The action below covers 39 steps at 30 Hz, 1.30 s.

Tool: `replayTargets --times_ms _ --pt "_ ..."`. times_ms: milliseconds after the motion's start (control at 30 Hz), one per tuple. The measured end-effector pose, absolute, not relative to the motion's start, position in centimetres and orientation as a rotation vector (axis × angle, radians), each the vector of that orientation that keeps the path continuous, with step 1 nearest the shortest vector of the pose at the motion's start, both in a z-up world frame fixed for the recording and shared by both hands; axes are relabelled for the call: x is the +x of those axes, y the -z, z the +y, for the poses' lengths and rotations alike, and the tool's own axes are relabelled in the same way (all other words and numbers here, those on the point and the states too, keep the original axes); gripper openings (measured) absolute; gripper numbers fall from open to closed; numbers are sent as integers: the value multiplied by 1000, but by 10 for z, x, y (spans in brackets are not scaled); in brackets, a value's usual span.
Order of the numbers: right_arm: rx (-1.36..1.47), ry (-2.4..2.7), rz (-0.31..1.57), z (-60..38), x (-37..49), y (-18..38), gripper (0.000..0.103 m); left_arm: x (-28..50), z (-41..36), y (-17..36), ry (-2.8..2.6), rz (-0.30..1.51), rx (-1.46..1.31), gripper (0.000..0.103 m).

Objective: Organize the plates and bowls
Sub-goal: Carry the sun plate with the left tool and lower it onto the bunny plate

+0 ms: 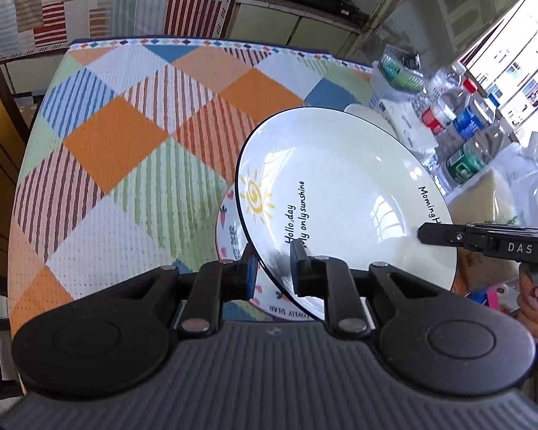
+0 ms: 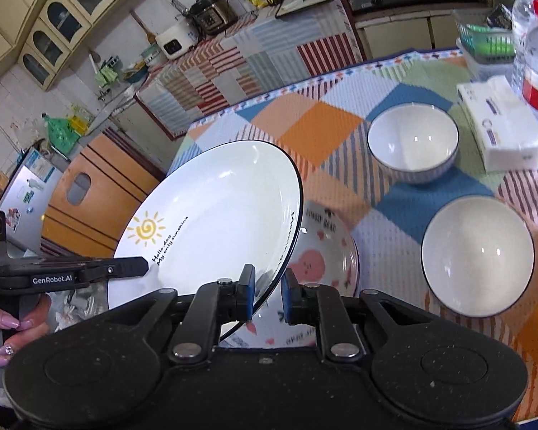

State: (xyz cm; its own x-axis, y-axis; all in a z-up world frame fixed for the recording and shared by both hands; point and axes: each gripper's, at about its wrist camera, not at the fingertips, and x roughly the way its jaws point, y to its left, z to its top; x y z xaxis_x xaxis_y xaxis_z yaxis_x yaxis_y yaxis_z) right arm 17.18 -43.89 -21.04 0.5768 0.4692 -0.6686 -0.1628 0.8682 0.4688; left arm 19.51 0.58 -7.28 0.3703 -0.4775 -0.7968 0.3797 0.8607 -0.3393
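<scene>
Both grippers pinch the same sun plate [image 1: 344,193], a white plate with a dark blue rim, a yellow sun drawing and black lettering, held tilted above the table [image 1: 125,136]. The left gripper [image 1: 273,268] clamps the plate's near rim between its blue-padded fingers, one pad under the rim and one on the plate's inner face. The right gripper [image 2: 269,292] grips the opposite edge the same way, its fingers closed on the rim; in the left wrist view its black finger reaches in from the right and lies against the plate's inside.

Directly below the raised plate lies a pink plate [image 2: 322,261], patterned with a pink bear face and hearts, flat on the checked tablecloth [image 2: 319,125]. The sun plate's lower edge hangs just over it; whether the two touch cannot be told.

To the right of the plates, two white bowls stand upright on the cloth: a near bowl [image 2: 477,254] and a far bowl [image 2: 412,143] with a striped outer wall, apart from each other. Beside the far bowl sits a tissue pack [image 2: 502,125], and past it stand water bottles [image 1: 459,111] along the table's edge.
</scene>
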Motion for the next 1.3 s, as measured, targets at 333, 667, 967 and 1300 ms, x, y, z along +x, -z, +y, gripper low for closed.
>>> replayTargets --times_ms 333,667,967,1300 --pt "364 -389 955 -446 170 246 20 191 -4 107 530 1086 -87 16" --pt "358 -402 1008 -438 180 276 21 200 -2 140 509 1116 -83 17" --pt "311 -388 1055 -433 195 285 21 207 -4 163 486 1145 -106 18" --pt "245 -332 1037 -422 193 282 24 210 -8 166 475 1155 -104 20"
